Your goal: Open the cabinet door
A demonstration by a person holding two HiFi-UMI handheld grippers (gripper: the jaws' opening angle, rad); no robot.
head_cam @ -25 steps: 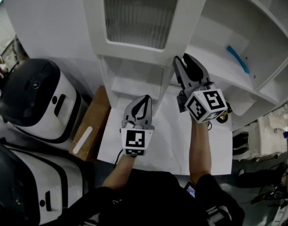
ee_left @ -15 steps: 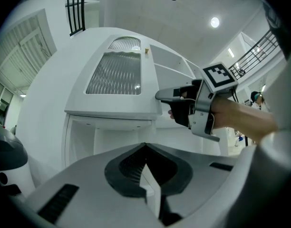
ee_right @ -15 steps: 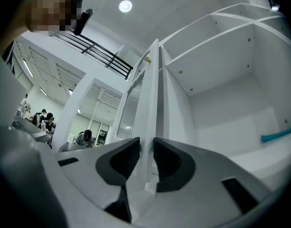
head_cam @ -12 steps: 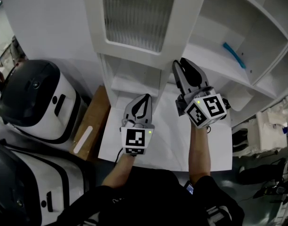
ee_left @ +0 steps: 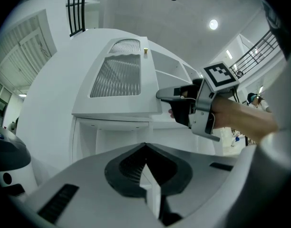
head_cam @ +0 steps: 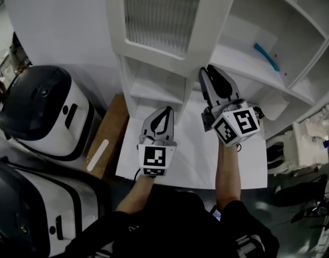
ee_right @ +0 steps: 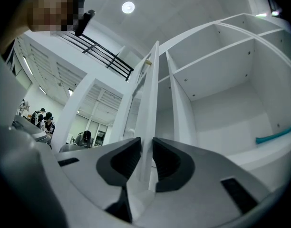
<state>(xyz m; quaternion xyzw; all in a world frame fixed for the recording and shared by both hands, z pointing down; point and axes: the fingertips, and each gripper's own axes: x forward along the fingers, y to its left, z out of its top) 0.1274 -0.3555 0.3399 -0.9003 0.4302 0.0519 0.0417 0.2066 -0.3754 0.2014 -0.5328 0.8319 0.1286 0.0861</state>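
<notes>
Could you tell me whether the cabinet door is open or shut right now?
Open: the cabinet door stands swung away from the shelves, whose interior shows beside its edge.

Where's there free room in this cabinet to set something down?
Free: the shelf left of the blue strip, the cubby under the door, the white base by the left tongs. Crowded: at left, two appliances and a board.

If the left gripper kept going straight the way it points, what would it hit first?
Probably it would go into the open compartment under the cabinet door and hit its back wall first. Depth is hard to judge.
</notes>
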